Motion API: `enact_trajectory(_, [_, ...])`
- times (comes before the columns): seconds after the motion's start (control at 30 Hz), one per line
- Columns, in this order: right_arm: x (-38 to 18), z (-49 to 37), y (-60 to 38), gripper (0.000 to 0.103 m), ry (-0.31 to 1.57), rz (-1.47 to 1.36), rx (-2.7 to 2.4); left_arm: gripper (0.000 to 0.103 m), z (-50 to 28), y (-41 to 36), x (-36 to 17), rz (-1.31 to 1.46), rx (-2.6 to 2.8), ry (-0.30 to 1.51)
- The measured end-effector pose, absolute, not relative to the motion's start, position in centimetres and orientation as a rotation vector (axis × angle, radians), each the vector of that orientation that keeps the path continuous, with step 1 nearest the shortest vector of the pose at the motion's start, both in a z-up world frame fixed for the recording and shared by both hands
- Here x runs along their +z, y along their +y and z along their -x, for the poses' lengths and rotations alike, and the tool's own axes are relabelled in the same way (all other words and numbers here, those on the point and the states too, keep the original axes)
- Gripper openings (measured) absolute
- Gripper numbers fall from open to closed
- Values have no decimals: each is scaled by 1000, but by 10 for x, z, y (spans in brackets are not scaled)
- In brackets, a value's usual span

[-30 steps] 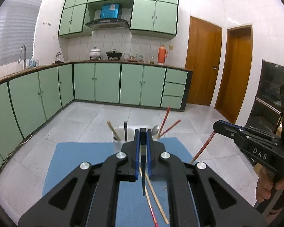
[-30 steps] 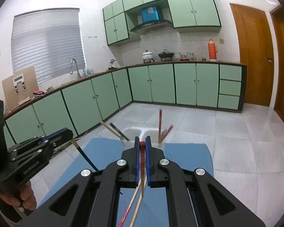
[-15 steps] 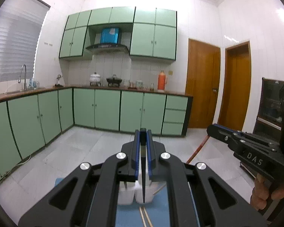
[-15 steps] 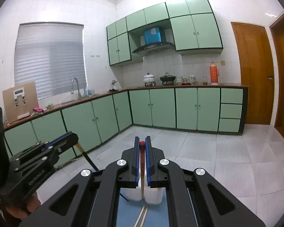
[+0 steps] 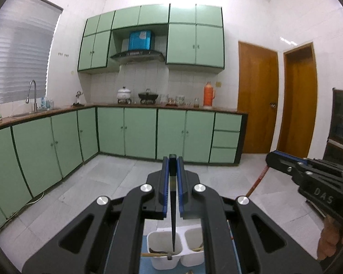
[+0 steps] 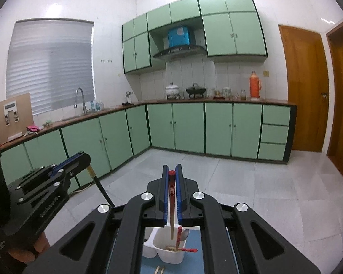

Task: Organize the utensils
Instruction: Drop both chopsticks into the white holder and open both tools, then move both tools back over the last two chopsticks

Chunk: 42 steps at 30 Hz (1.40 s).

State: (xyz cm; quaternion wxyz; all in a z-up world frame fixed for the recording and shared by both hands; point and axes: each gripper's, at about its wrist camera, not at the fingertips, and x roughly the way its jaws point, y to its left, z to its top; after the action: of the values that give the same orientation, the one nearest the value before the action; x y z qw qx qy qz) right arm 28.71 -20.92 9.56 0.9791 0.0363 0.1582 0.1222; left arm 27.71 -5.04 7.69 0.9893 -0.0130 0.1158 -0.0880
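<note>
Chopsticks hang tip-down from both claws: the left gripper (image 5: 172,159) pinches a black chopstick (image 5: 173,217), the right gripper (image 6: 171,171) a red-topped chopstick (image 6: 172,196), each poised directly above the white holder (image 5: 163,261) below.

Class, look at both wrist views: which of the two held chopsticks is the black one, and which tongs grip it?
The black chopstick is in the left tongs, its tip down over the white holder. The right tongs grip a red-topped, ribbed chopstick.
</note>
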Motion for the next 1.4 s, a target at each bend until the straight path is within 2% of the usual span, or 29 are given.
enact_trajectory(0.67, [29,-333,-194,7,495,-36,273,7,-323,-27,22,30,-161,410])
enact_trajectory(0.73, [28,-332,-196,15,490,-45,277,15,-321,-23,21,37,-158,411])
enact_trajectory(0.77, [28,-329,-199,17,484,-52,275,25,-320,-23,22,41,-155,408])
enact_trajectory(0.8, [29,-327,-201,21,478,-55,273,31,-316,-19,24,47,-151,398])
enact_trajectory(0.87, [32,-319,-206,27,452,-55,257,34,-309,-15,27,52,-146,383])
enact_trajectory(0.97, [36,-306,-214,35,422,-50,232,44,-294,-9,33,60,-139,352])
enact_trajectory(1.2, [34,-263,-227,47,379,-68,217,67,-241,-2,40,61,-133,287])
enact_trajectory(1.4, [14,-222,-234,58,391,-104,204,80,-200,-1,25,56,-131,295])
